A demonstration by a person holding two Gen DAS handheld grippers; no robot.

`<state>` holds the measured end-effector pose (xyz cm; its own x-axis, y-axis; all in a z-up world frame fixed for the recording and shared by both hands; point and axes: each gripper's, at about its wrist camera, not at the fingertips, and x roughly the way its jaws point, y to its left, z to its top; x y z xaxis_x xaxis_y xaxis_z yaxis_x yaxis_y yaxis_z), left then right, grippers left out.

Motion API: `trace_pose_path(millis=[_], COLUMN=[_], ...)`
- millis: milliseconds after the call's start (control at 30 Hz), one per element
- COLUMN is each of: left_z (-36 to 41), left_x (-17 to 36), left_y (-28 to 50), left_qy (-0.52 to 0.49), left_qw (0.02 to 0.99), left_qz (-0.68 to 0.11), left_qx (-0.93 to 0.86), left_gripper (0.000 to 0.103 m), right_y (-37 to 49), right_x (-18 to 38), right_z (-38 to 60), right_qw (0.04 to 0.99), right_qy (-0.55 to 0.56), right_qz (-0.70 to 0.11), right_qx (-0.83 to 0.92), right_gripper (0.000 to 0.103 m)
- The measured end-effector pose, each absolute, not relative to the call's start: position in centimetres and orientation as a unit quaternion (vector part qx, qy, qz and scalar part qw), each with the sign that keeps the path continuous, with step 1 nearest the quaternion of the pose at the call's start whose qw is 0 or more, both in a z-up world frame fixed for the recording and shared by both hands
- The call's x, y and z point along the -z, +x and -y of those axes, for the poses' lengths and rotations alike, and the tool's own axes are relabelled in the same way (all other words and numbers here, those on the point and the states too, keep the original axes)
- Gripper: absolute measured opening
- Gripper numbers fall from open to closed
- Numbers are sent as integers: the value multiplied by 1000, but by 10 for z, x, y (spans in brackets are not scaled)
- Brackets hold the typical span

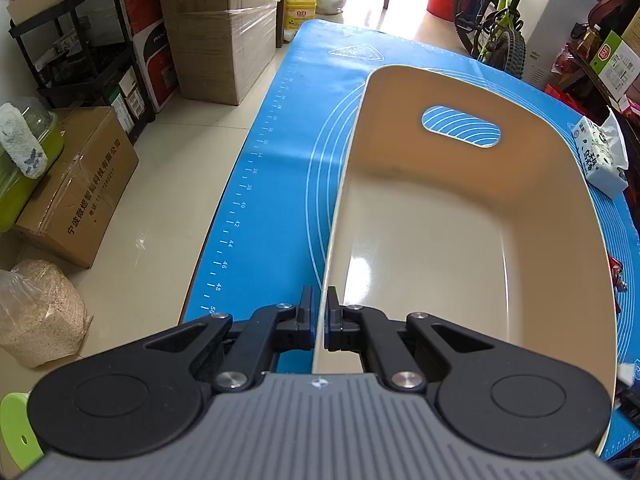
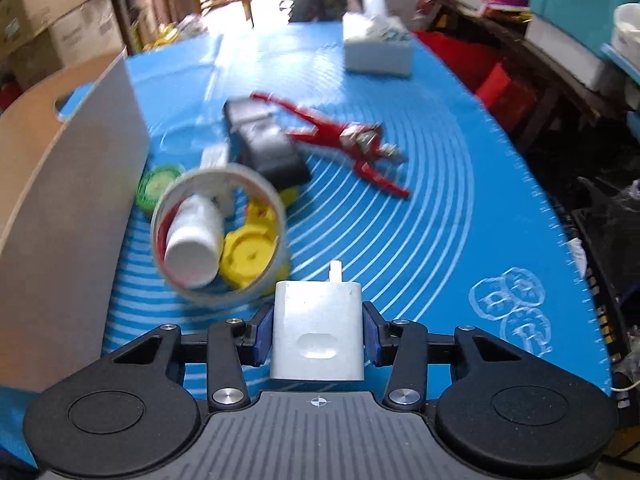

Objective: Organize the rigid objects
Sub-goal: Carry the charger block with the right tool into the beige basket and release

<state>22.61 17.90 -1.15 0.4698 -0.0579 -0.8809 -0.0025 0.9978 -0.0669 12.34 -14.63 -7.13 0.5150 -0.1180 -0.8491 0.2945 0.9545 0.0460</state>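
The near rim of a beige plastic bin (image 1: 460,220) is pinched between the closed left tongs (image 1: 319,312), one pad on each side of the thin wall; the bin is seen from above, its floor bare and glossy, with an oval handle cut-out (image 1: 461,126) in the far wall at 12 o'clock. The bin rests on a blue silicone mat (image 1: 272,184) that covers the bench, and a tissue pack (image 1: 600,156) lies at 2 o'clock beside the bin's far corner. In the right wrist view, a white charger plug (image 2: 318,332) is clamped between the right tongs (image 2: 318,334), its blue pads pressed against both flanks and a short white prong pointing forward at 12 o'clock. Ahead of it, at 11 o'clock, a roll of clear tape (image 2: 218,236) is seen, blurred, with a white bottle (image 2: 194,246) and a yellow plastic wheel (image 2: 250,254) visible through its ring. A green round lid (image 2: 154,188) lies just beyond at 10 o'clock, close to the grey outer wall of the bin (image 2: 80,220), which fills the left edge. A black boxy object (image 2: 264,146), too blurred to name, sits near 12 o'clock, and a red and silver action figure (image 2: 344,140) is sprawled on the mat at 1 o'clock. The tissue pack (image 2: 378,50) stands at the far end.
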Motion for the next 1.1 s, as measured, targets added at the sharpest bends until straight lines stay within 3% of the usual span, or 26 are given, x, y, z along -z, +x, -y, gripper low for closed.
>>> trace_pose_path(millis=[533, 1100], left_z=[-179, -180], left_x=[13, 13], left_y=[226, 228], left_qy=[-30, -31], left_qw=[855, 853], left_qz=[-517, -521], left_qx=[17, 20], left_gripper=[5, 5], right_y=[160, 224], right_x=[-25, -15], right_z=[115, 11], right_qw=[929, 921], right_qy=[75, 37], right_qz=[-355, -382], right_qx=[74, -60], right_gripper=[51, 51])
